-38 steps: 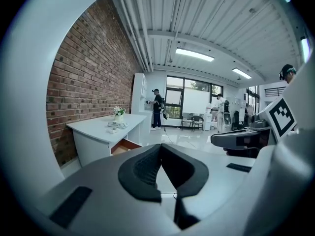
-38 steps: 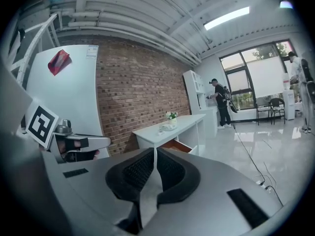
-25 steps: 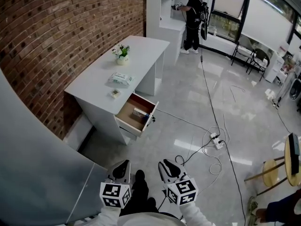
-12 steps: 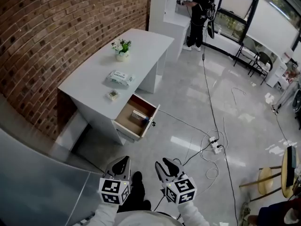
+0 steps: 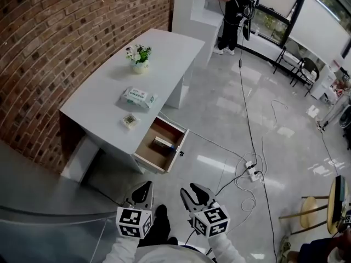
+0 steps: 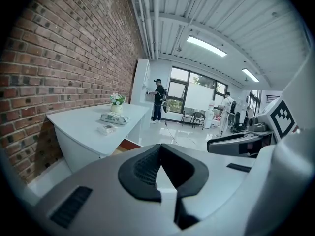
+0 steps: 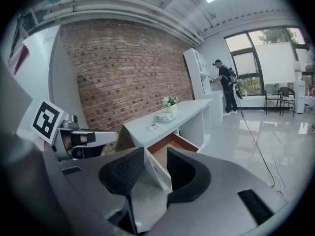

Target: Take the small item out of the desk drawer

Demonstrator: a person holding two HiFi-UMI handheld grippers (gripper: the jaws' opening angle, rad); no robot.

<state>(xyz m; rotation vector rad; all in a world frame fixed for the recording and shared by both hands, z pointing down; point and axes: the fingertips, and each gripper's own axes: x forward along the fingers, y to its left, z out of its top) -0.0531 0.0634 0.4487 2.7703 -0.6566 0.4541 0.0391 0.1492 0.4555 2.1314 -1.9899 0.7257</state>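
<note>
The small item (image 5: 163, 143), a pale box-like thing, lies inside the open desk drawer (image 5: 149, 152), toward the drawer's front end, with something blue just beside it that is too small to make out. The drawer stands pulled out from the white desk (image 5: 104, 100), whose top carries a small packet (image 5: 130, 120) near the drawer, a pack of wipes (image 5: 138, 97) and a potted flower (image 5: 138, 56). A brick wall (image 5: 66, 32) runs behind the desk. Both grippers hang well apart from the drawer, low over the grey floor. The left gripper (image 5: 143, 189) has its jaw tips pressed together on nothing. The right gripper (image 5: 194, 193) has its jaws spread and opening, with nothing between them. A power strip (image 5: 252, 169) with cables lies on the floor to the right.
</note>
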